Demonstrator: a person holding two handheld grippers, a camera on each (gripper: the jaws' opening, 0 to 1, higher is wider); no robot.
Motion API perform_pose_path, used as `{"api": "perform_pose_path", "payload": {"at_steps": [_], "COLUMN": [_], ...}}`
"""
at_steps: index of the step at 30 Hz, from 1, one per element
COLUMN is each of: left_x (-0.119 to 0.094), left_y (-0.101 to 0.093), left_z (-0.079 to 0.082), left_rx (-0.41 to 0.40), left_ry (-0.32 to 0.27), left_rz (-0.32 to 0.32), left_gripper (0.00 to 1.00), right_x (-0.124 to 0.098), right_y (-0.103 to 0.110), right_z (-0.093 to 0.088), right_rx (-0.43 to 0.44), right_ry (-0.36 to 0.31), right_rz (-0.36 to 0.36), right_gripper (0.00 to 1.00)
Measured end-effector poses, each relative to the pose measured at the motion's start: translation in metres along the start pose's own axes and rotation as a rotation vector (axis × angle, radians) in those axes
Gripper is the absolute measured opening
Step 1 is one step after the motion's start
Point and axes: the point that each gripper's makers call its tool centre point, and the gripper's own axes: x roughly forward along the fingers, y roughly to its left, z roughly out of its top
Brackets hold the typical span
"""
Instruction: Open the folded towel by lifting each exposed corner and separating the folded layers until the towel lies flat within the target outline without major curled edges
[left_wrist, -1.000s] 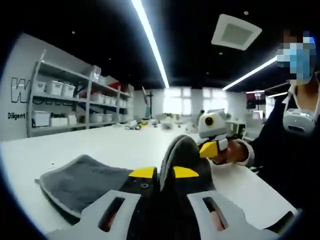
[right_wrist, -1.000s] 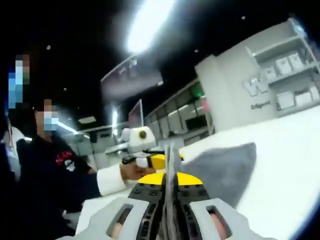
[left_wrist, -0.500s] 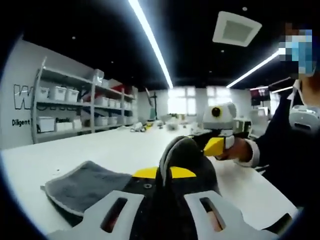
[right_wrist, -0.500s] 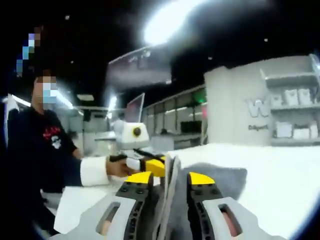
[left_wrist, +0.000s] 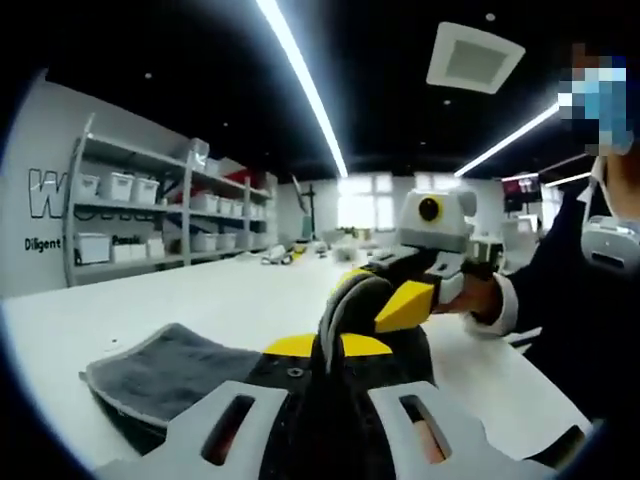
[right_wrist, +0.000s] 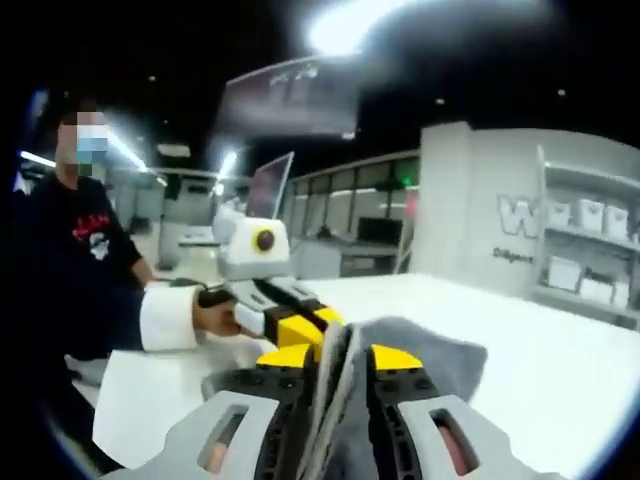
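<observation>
Right gripper swung closer to left gripper, both apparently clamped on raised edges of the grey towel over the white table; mid-unfold, next pull edges apart and lay flat.

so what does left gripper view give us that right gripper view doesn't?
Left gripper view alone: the towel's flat part lying on the white table, with its pale hem, plus the ceiling light strips and vent.

Right gripper view alone: a standing monitor behind the table.

Both: each gripper pinching a raised towel edge, left gripper and right gripper, the opposite gripper held in a hand, and shelving with white bins.
</observation>
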Motion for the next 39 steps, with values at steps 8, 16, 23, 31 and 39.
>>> {"api": "perform_pose_path", "payload": {"at_steps": [8,16,23,31,39], "left_x": [0.0,-0.014,-0.022,-0.025,-0.03], "left_y": [-0.006,0.015,0.028,0.037,0.048], "left_z": [0.003,0.006,0.006,-0.001,-0.014], "left_rx": [0.054,0.098,0.088,0.105,0.069], "left_ry": [-0.026,-0.024,-0.031,0.016,0.068], "left_rz": [-0.022,0.067,0.118,0.172,0.198], "left_gripper": [0.16,0.3,0.47,0.53,0.52], "right_x": [-0.003,-0.01,-0.022,-0.036,-0.056], "right_y": [-0.017,-0.037,-0.054,-0.057,-0.063], "right_z": [0.001,-0.001,-0.002,-0.009,-0.012], "right_rx": [0.073,0.15,0.225,0.293,0.335], "right_ry": [-0.03,-0.072,-0.123,-0.148,-0.176], "right_rz": [-0.049,-0.107,-0.154,-0.197,-0.232], "right_gripper": [0.0,0.0,0.0,0.0,0.0]}}
